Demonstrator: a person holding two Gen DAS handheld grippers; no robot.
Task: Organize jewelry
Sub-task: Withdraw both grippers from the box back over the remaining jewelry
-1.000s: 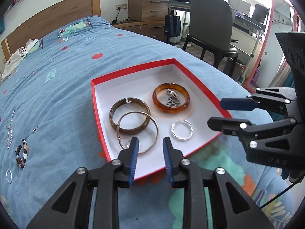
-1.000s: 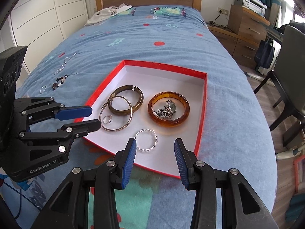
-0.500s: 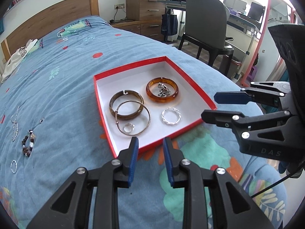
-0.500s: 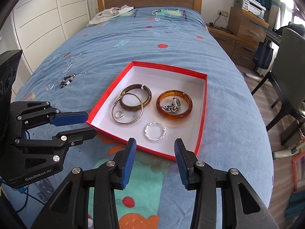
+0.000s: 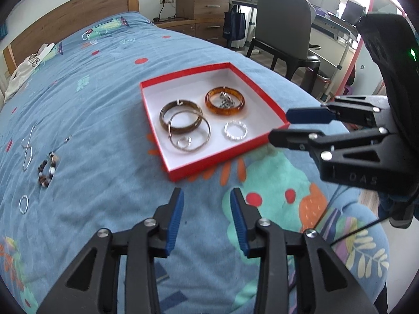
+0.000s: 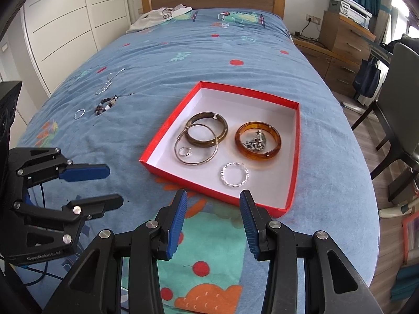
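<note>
Black left claw point(image 5: 206, 196), black right claw point(image 6: 213, 197), blue ribbed pads, silver screws

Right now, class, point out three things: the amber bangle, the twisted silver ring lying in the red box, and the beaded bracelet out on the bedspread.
amber bangle point(image 6: 272, 153), right wrist view, on its near rim.
twisted silver ring point(image 6: 227, 181), right wrist view, on its near-left band.
beaded bracelet point(image 6: 106, 102), right wrist view, on its beads.

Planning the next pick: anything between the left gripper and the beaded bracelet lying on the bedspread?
Nothing visible. The left gripper is open and empty above bare bedspread; the beaded bracelet lies to its left in the open, with only a small silver ring and a chain beside it. The red box sits off that line.
</note>
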